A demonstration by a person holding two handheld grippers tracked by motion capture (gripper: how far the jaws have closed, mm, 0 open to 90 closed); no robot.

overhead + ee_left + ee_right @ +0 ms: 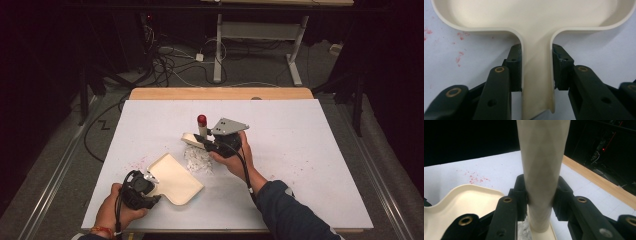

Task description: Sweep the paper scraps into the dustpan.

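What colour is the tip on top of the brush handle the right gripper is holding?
Red, on the cream brush handle; clearest in the high view.

cream dustpan [175, 179] flat on the table, cream brush [199, 137] upright beside white scraps [198, 160]

high view looks down and forward over the white table [300, 150]. left gripper view sits tight along its jaws on the cream plastic dustpan [536, 15]; right gripper view, equally close, catches that dustpan [461, 200] too.
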